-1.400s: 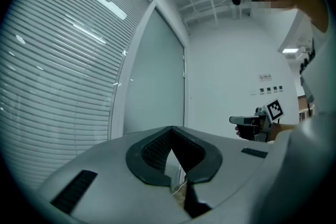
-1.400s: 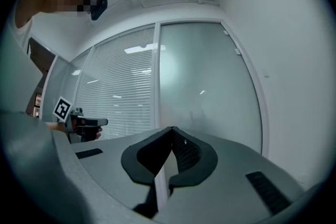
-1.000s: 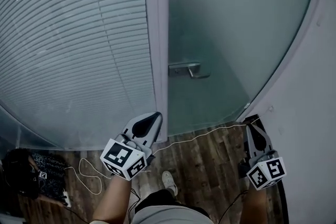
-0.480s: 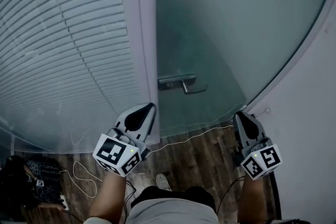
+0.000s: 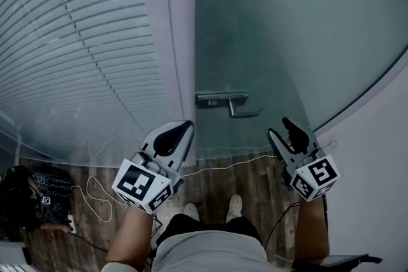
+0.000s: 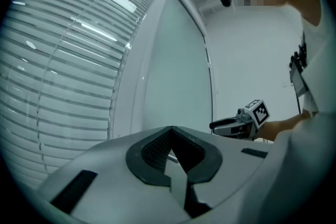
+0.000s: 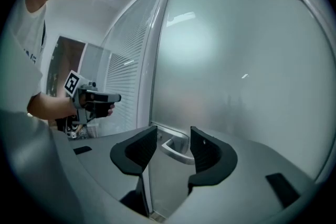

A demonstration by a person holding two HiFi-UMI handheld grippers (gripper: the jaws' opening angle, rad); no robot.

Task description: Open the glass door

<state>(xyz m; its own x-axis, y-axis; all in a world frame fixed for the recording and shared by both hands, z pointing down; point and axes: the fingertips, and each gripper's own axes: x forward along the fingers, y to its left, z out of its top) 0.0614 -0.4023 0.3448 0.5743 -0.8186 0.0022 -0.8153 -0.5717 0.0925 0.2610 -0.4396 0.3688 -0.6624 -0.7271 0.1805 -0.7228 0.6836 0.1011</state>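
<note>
The frosted glass door point(image 5: 280, 35) stands closed, with its metal lever handle point(image 5: 234, 104) near the left edge beside the grey frame post point(image 5: 180, 41). My right gripper point(image 5: 285, 132) is just below and right of the handle, pointing at the door. Its jaws are opening and nothing is between them. In the right gripper view the handle point(image 7: 177, 150) shows beyond the gap of the right gripper point(image 7: 173, 140), apart from the pads. My left gripper point(image 5: 173, 136) is shut and empty in front of the post, and the left gripper view shows that left gripper point(image 6: 170, 152) with its jaws together.
A glass wall with slatted blinds point(image 5: 76, 60) runs left of the post. A white wall point(image 5: 376, 156) borders the door on the right. On the wooden floor lie a white cable point(image 5: 217, 166) and a dark bag point(image 5: 29, 200); the person's shoes point(image 5: 233, 204) stand below.
My right gripper has moved left toward the handle and its jaws have parted from shut. The left gripper has kept its pose, shut, as the person stepped closer to the door.
</note>
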